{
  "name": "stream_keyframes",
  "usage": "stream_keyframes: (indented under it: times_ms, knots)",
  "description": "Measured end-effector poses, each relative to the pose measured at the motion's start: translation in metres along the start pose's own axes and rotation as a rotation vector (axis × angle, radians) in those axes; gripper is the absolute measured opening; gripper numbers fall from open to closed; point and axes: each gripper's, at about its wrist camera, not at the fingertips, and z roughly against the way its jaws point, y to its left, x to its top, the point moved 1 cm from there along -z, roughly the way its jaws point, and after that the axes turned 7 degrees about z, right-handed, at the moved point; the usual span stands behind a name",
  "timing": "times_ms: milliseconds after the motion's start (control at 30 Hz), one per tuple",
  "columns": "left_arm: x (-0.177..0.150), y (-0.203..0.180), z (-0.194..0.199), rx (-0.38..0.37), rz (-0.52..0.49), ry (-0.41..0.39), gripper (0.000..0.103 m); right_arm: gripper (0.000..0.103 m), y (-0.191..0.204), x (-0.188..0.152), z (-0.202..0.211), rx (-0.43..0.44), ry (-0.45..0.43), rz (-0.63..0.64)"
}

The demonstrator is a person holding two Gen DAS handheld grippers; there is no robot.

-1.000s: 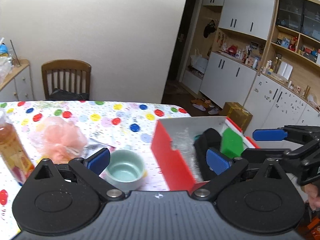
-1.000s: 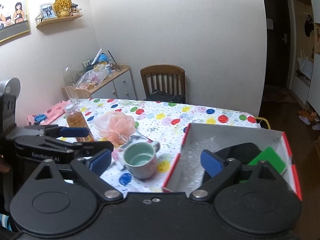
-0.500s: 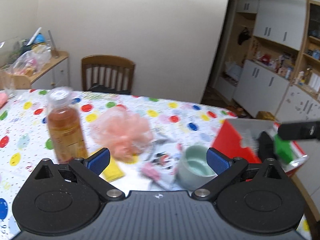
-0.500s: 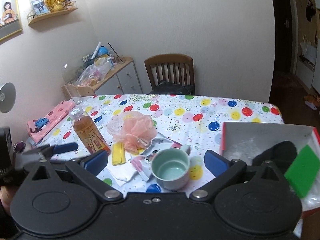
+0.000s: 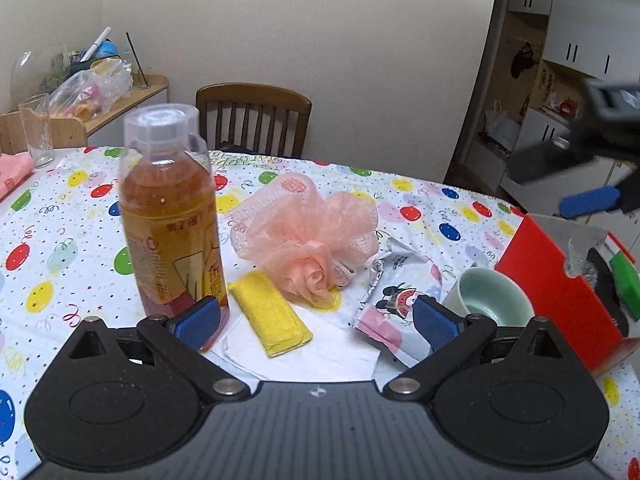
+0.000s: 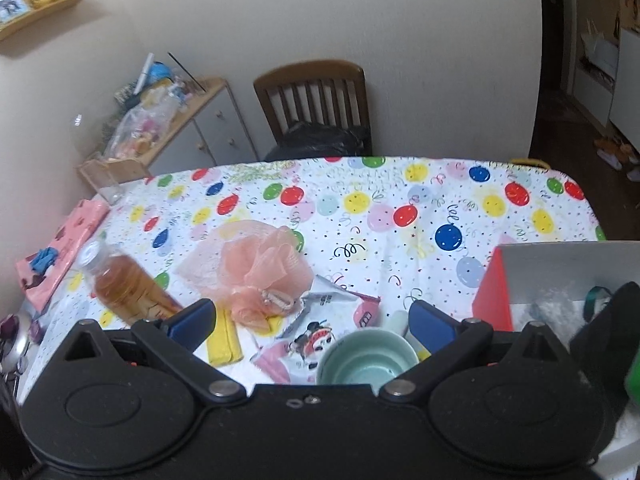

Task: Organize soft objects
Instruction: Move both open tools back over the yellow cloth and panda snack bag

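A pink mesh bath pouf (image 5: 308, 236) lies mid-table, also in the right wrist view (image 6: 260, 268). A yellow sponge (image 5: 270, 312) lies in front of it on white paper (image 5: 308, 354); it shows in the right wrist view (image 6: 224, 340) too. A cartoon-printed soft packet (image 5: 394, 300) lies to the right. A red box (image 5: 560, 292) at the right holds a black item and a green sponge (image 5: 626, 280). My left gripper (image 5: 316, 322) is open and empty just before the yellow sponge. My right gripper (image 6: 312, 320) is open and empty above the cup and packet (image 6: 308, 340).
A tea bottle (image 5: 170, 216) stands by my left fingertip. A pale green cup (image 5: 490, 300) sits between the packet and the red box. A wooden chair (image 5: 252, 118) stands at the far edge. A pink bag (image 6: 56, 256) lies at the left edge.
Both grippers swung left, away from the red box toward the bottle, pouf and yellow sponge. The right gripper also tipped downward over the cup. Both stayed open.
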Motion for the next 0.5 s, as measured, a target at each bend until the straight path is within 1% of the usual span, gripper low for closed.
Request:
stream_keyframes:
  times_ms: [67, 267, 333, 467, 500]
  knots:
    - [-0.001, -0.001, -0.007, -0.010, -0.011, 0.006, 0.103, 0.103, -0.001, 0.008, -0.016, -0.006, 0.029, -0.015]
    - [-0.008, -0.002, -0.029, 0.005, -0.019, 0.047, 0.103, 0.102, -0.005, 0.018, -0.064, -0.021, 0.141, -0.083]
    - [-0.009, -0.001, -0.035, 0.014, -0.010, 0.056, 0.103, 0.102, -0.006, 0.021, -0.078, -0.022, 0.176, -0.101]
    - [-0.009, 0.001, -0.045, 0.021, 0.017, 0.072, 0.102, 0.101, -0.009, 0.023, -0.097, -0.010, 0.214, -0.153]
    - [-0.010, 0.001, -0.047, 0.022, 0.019, 0.078, 0.102, 0.100, -0.010, 0.022, -0.102, -0.021, 0.229, -0.156]
